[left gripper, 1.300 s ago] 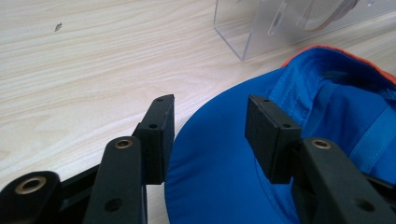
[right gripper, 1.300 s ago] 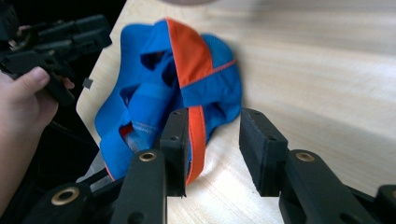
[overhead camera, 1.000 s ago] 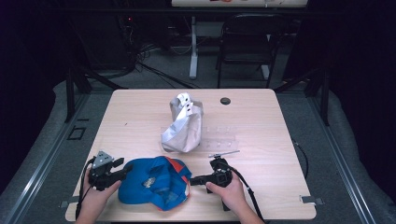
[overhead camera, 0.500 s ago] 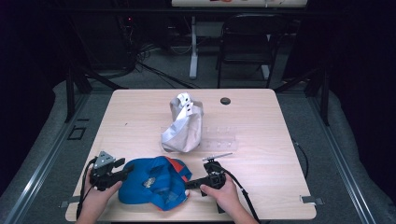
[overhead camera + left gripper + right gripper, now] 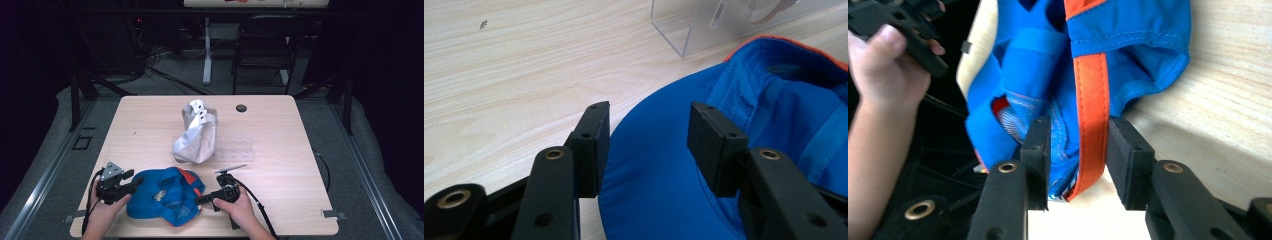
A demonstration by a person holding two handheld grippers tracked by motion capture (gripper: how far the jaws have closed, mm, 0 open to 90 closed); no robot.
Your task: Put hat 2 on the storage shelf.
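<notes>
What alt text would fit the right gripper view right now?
The right gripper has its jaws around the orange-trimmed edge of a blue cap, closing in but with gaps beside the fabric. The cap lies on a wooden table; the left gripper is at top left.

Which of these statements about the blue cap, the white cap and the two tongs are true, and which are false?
1. The blue cap lies at the near edge of the table, between the two tongs. True.
2. The white cap lies on top of the blue cap. False: it lies apart, farther back near the middle of the table.
3. The right tongs have the orange-edged part of the blue cap between their jaws. True.
4. The left tongs hold the clear plastic stand. False: their jaws stand apart over the blue brim, and the stand is farther off.
</notes>
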